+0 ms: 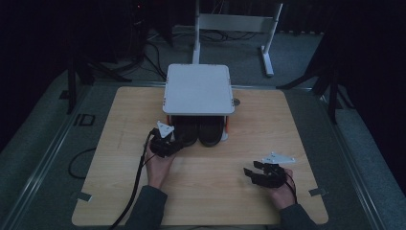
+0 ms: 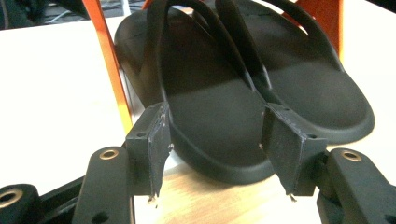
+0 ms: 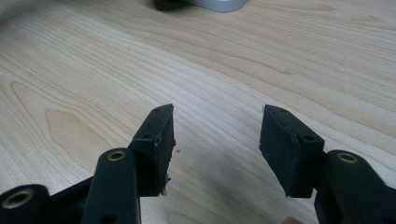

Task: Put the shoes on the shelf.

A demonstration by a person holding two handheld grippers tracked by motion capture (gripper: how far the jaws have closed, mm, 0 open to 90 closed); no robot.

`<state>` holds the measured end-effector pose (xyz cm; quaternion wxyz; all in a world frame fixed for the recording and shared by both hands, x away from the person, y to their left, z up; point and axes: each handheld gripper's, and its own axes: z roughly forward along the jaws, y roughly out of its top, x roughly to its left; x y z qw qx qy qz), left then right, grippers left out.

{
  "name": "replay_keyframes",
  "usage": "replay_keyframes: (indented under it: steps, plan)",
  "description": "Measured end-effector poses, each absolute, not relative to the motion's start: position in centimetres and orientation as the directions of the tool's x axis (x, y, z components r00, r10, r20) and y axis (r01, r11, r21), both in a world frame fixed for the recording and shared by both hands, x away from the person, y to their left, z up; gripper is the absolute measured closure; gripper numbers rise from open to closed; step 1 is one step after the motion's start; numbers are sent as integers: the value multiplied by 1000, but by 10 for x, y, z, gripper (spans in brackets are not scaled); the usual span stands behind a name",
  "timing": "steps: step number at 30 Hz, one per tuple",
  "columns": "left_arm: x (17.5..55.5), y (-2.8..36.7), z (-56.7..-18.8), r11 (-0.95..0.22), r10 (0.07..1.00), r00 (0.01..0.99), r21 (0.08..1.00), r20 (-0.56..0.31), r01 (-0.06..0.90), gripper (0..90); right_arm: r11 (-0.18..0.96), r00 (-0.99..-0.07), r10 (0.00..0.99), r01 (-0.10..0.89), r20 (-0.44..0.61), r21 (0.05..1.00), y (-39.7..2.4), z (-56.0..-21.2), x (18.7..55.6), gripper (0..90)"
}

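- High view: your left gripper sits right in front of the white stand; both black slippers are tucked under it.
- Left gripper view: jaws spread either side of the left slipper heel, no pinch yet. Judging by that, nothing's pulled out; grab & move both remain.
- Right gripper hangs well apart from the stand, jaws spread, empty.
- No brand/writing legible.

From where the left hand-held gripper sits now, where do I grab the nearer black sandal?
Likely the heel edge of the left sandal, approached straight on from the person's side. The heel pokes out from under the white rack, and the open left hand-held gripper already straddles it. The sole looks thin and flat there; the strap sits further back under the rack.
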<state>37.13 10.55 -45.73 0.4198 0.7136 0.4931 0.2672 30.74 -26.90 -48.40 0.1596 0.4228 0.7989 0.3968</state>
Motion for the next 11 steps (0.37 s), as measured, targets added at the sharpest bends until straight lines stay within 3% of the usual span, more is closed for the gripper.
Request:
replay_keyframes:
  steps: [11]
  plan:
    - [364,122,-465,-230,916,400,837,14,497,416,326,-588,805,553,82,767,-269,-484,309,445]
